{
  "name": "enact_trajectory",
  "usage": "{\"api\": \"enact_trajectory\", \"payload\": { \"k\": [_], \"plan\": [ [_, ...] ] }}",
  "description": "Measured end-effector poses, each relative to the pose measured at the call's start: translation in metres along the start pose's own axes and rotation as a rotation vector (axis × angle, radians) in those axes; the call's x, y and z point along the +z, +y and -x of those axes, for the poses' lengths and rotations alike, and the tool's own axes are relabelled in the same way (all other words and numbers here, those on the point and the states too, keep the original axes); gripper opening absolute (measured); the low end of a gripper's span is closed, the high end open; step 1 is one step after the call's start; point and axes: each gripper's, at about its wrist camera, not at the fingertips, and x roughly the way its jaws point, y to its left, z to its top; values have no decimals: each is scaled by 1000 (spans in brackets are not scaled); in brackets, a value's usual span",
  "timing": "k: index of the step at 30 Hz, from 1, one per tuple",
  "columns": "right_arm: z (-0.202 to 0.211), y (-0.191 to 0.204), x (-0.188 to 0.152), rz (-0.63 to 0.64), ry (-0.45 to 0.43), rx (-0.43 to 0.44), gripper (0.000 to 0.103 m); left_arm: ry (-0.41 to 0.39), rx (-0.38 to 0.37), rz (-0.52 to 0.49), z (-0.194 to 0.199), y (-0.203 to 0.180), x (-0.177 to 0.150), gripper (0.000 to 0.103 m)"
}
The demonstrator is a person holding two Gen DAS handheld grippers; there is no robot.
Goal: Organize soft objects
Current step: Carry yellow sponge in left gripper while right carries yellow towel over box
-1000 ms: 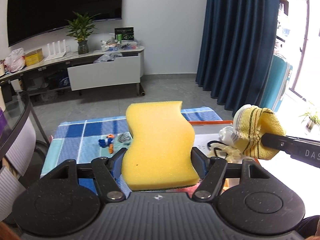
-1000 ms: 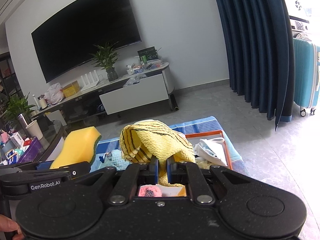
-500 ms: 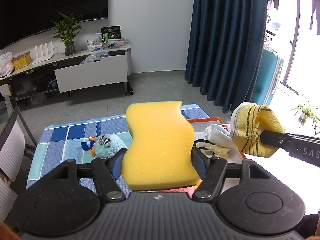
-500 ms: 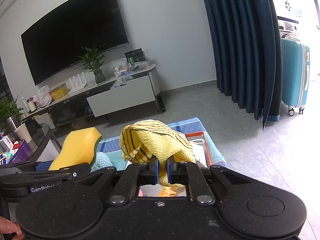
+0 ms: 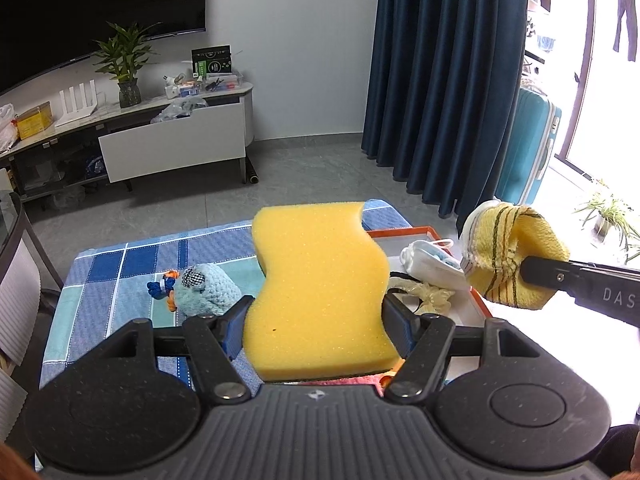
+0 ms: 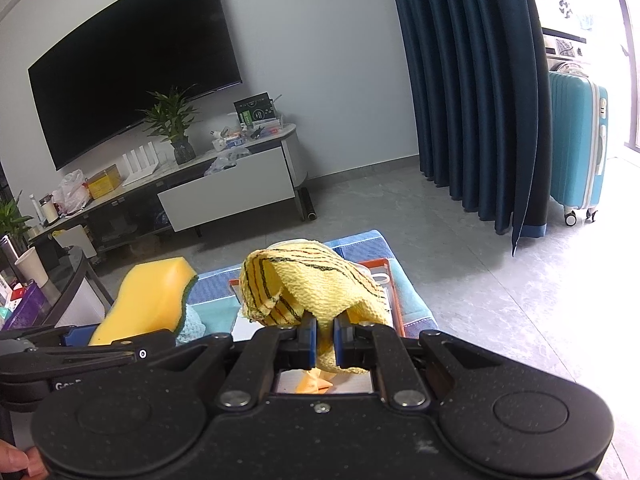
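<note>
— Starting at the left, what lies on the table?

— On the blue checked cloth (image 5: 120, 264) sits a light-blue crocheted toy (image 5: 206, 290), with a small blue and orange figure (image 5: 160, 286) touching its left side. Both lie clear of either tool.

— And the left gripper (image 5: 316, 316)?

— It clamps the yellow sponge (image 5: 318, 288) by its two long edges, the blue pads pressed into the foam at the narrow waist. The sponge stands tilted up above the cloth; from the right wrist view a dark green scouring layer shows along its underside.

— What is to the right of the sponge?

— An orange-rimmed tray (image 5: 404, 233) with a white floor. In it lie a white face mask (image 5: 430, 264) and, nearer the camera, a pale yellow frilly piece (image 5: 428, 292) on a black loop. Something pink and orange shows under the sponge's lower edge; I cannot tell what it is.

— The right gripper (image 6: 325, 340)?

— Its jaws are pinched nearly together on a yellow striped cloth (image 6: 308, 284), which bunches up ahead of the fingers. It hangs in the air over the tray's right side, apart from the sponge.
</note>
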Motion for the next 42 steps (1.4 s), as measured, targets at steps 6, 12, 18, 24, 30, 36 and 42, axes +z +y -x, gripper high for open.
{"api": "enact_trajectory", "payload": {
  "k": [6, 12, 18, 24, 30, 36, 42],
  "plan": [
    [-8, 9, 2, 9, 5, -13, 11, 11, -3, -2, -5, -1, 1, 69],
    [-13, 8, 1, 9, 11, -15, 11, 23, -4, -5, -10, -2, 1, 69],
    [-18, 6, -2, 9, 17, -13, 11, 32, -6, -7, -16, -4, 2, 69],
    [-22, 5, -2, 12, 19, -13, 11, 44, -8, -8, -23, -4, 2, 69],
    [-25, 5, -2, 12, 24, -13, 11, 56, -11, -7, -31, -3, 4, 69],
    [-32, 4, -1, 11, 27, -14, 11, 67, -19, -9, -41, -5, 6, 69],
    [-40, 5, 2, 19, 25, -13, 11, 77, -30, -10, -52, -5, 8, 69]
  ]
}}
